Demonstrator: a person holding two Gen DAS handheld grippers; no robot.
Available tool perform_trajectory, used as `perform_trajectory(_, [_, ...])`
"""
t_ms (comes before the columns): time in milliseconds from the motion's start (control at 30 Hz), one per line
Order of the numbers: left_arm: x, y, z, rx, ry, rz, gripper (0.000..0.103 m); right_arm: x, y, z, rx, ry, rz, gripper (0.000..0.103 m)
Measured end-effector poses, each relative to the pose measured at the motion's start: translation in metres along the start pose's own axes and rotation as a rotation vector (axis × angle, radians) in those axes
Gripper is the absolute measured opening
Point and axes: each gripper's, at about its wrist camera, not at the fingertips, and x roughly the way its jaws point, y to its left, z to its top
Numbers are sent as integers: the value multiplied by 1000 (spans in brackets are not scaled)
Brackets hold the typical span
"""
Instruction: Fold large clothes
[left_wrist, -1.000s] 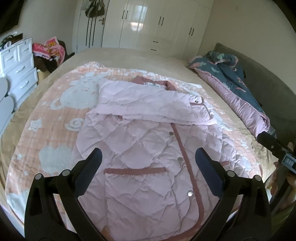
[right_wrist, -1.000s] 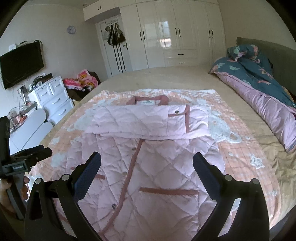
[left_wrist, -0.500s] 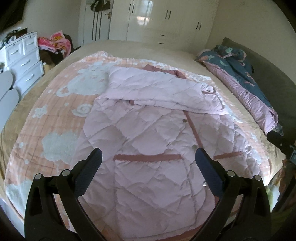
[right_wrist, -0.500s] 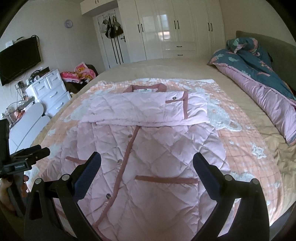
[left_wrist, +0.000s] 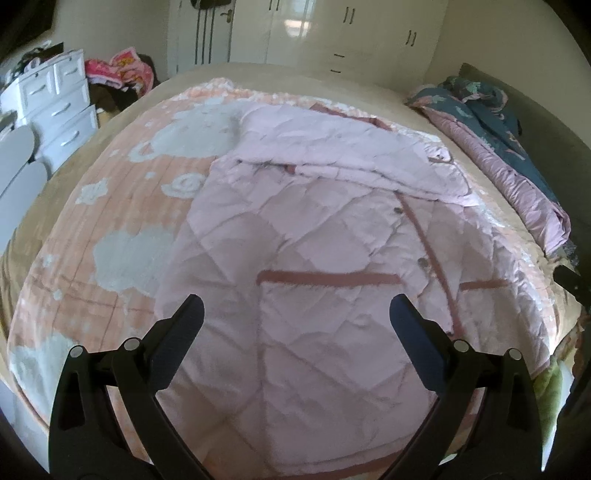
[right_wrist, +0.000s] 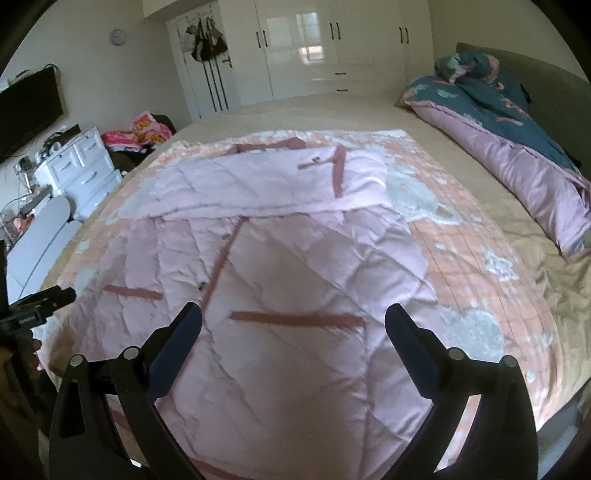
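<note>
Claws (left_wrist: 296, 317) (right_wrist: 293, 323) spread above coat (left_wrist: 332, 258) hem.

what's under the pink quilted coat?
The pink quilted coat lies flat on a peach patterned blanket, which shows on both sides of it, over the tan bed cover. What sits directly beneath the coat is hidden.

Coat (left_wrist: 314, 236) flat on blanket (left_wrist: 122, 221) on bed (right_wrist: 535, 258); duvet (right_wrist: 517, 147) right; dresser (right_wrist: 81, 166) left.

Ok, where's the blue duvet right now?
The blue duvet lies bunched along the right side of the bed in both views, against the headboard, right of the pink coat.
</note>
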Motion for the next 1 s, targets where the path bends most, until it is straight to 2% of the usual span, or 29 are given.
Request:
perform_trajectory(633, [6, 47, -44, -48, 75, 85, 94, 4, -71, -62, 113, 119, -94, 99])
perform_trajectory(1000, [1, 67, -71, -85, 117, 89, 94, 3, -100, -93, 177, 179, -111, 99])
